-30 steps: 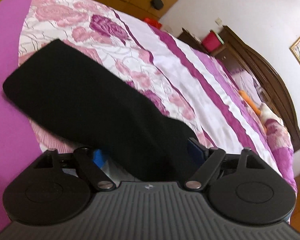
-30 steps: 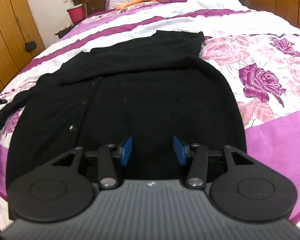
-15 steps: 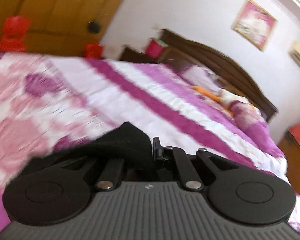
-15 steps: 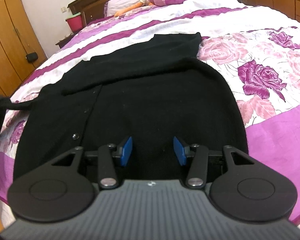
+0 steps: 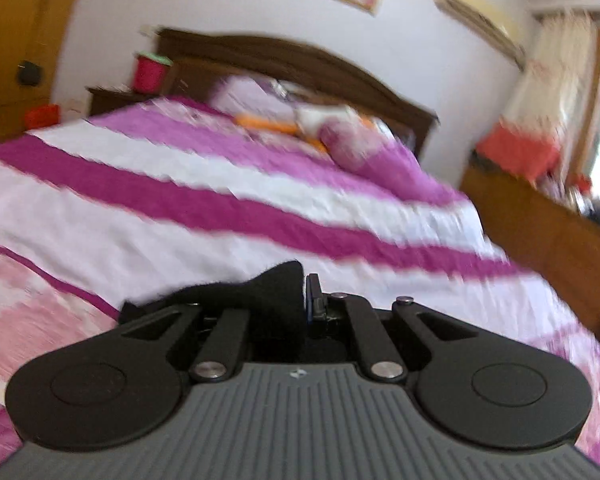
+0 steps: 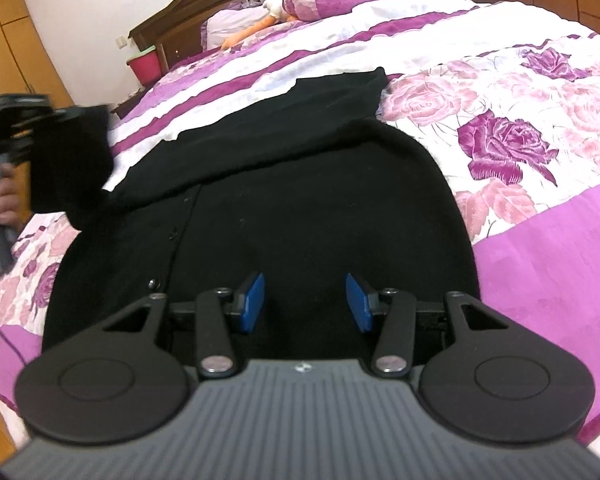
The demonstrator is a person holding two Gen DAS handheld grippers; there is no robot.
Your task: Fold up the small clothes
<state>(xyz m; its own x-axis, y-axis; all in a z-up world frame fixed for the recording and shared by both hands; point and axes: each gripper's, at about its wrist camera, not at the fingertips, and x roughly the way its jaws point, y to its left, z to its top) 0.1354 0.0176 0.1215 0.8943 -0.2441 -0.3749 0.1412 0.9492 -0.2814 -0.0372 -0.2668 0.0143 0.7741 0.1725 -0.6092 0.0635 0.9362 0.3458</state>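
Note:
A black buttoned cardigan (image 6: 284, 200) lies spread on the bed, its right sleeve folded across the top. My left gripper (image 5: 304, 300) is shut on the cardigan's left sleeve (image 5: 268, 296) and holds it lifted above the bed. In the right wrist view that gripper (image 6: 16, 120) shows at the far left with the sleeve (image 6: 72, 160) hanging from it. My right gripper (image 6: 304, 302) is open and empty, its blue pads (image 6: 254, 300) just above the cardigan's near hem.
The bed has a purple, white and rose-print cover (image 6: 500, 120). A pillow and a doll (image 5: 300, 120) lie at the dark wooden headboard (image 5: 284, 56). A red bucket (image 5: 150, 72) stands on a nightstand. Wooden cabinets (image 5: 540, 216) line the right side.
My left gripper closed on the left sleeve and lifted it off the bed, swinging up and inward. My right gripper stayed open and still over the hem.

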